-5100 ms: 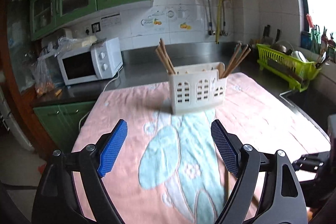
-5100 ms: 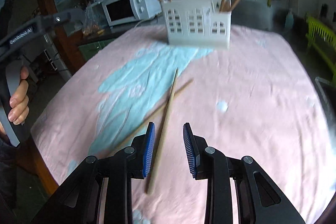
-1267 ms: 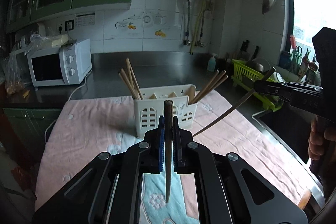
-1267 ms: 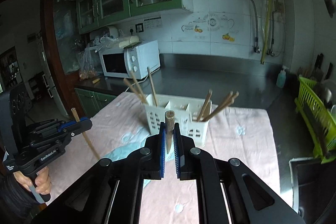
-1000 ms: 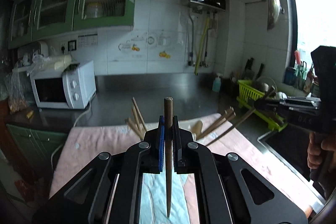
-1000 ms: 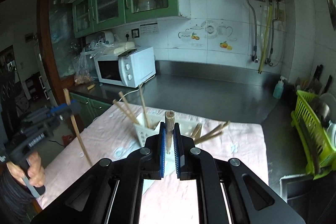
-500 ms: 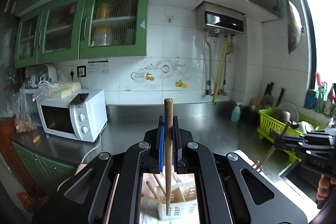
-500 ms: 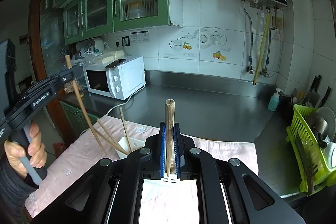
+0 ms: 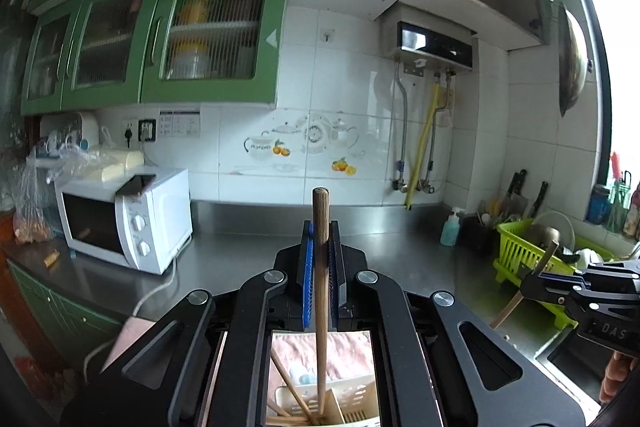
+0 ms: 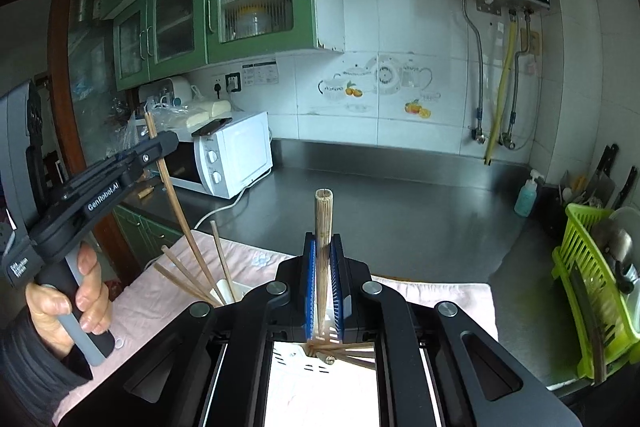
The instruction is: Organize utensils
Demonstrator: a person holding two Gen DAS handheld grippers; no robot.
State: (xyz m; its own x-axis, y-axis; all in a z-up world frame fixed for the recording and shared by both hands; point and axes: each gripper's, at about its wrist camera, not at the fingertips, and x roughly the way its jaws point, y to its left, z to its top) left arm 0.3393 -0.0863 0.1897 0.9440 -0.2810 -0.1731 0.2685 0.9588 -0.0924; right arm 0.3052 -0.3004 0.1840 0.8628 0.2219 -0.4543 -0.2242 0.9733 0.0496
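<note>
Two grippers each hold one chopstick upright. Left gripper (image 9: pixel 320 259): jaws clamped on a brown chopstick (image 9: pixel 321 291) whose lower end sits inside the white holder (image 9: pixel 356 401) among other chopsticks. Right gripper (image 10: pixel 323 279): jaws clamped on a pale chopstick (image 10: pixel 323 239) above the holder's right compartment. Pink cloth (image 10: pixel 156 303) covers the tabletop.

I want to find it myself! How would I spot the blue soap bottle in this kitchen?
Find the long steel counter under the white tiled wall. Follow it right, toward the bright green dish rack. The soap bottle stands just before the rack, in the corner; it is the only see-through blue thing there, with a white pump top.
</note>
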